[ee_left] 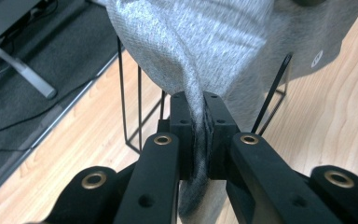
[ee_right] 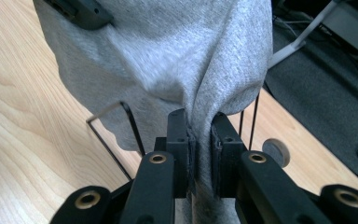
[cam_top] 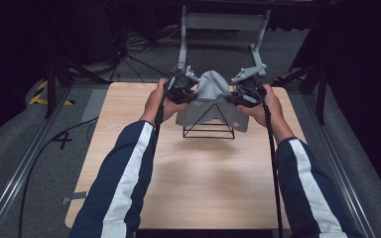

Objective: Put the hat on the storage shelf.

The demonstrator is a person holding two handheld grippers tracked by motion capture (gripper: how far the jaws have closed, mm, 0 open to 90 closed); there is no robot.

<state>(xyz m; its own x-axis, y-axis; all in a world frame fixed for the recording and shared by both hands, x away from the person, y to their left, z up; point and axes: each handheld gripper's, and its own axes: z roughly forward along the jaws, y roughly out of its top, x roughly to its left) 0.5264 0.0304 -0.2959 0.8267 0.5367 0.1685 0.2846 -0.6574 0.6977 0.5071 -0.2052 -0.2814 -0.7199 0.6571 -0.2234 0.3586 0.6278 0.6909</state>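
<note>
From above, both hands hold a grey cloth (cam_top: 210,99) up over a black wire rack (cam_top: 209,124) near the desk's (cam_top: 188,188) far edge, left gripper (cam_top: 183,89) and right gripper (cam_top: 242,94) each at a side, so I'd judge they're draping it and next must lower it evenly onto the frame. Left gripper (ee_left: 196,107) view: jaws pinch a fold between the pads, cloth hanging ahead over the rack (ee_left: 135,107). Right gripper (ee_right: 198,123) view: jaws likewise clamp a bunched fold, cloth (ee_right: 168,56) draped just beyond, rack (ee_right: 121,135) beneath.
</note>
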